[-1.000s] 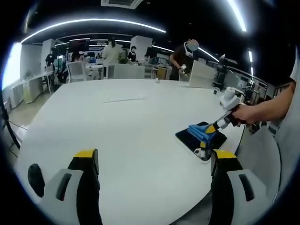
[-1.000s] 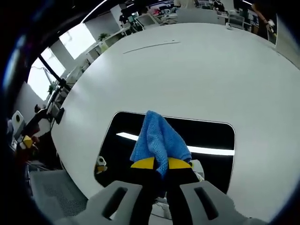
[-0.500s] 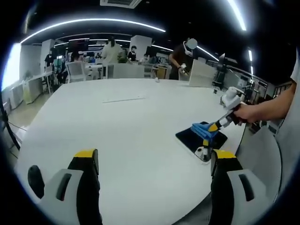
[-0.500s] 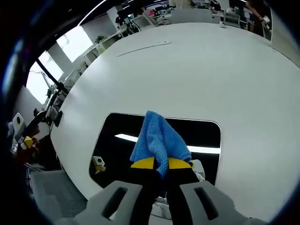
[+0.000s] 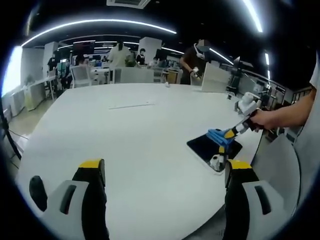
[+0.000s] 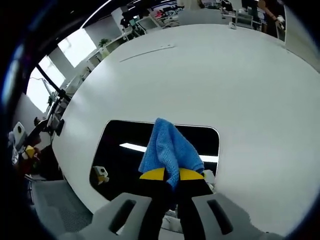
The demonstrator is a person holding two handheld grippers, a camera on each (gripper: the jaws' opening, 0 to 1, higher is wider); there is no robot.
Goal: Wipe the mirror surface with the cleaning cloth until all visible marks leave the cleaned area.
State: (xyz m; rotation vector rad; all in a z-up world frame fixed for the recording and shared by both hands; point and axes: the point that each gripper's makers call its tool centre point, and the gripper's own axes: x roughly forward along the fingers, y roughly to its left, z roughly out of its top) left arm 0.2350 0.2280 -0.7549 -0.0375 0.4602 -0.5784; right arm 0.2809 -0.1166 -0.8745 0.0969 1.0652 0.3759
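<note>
Sliding toward nine o'clock across the right gripper view since a second ago, the mirror (image 6: 125, 150) lies near the white surface (image 6: 210, 75) edge. Right tongs (image 6: 171, 175) pinch the soft, light cleaning cloth (image 6: 170, 150) by its bunched end; left tongs (image 5: 162, 170) hang released. Mirror glass looks fragile, likely slippery.

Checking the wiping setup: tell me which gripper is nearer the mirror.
Right. The right gripper holds the blue cloth over the mirror; the left gripper stays back, open, over bare table.
</note>
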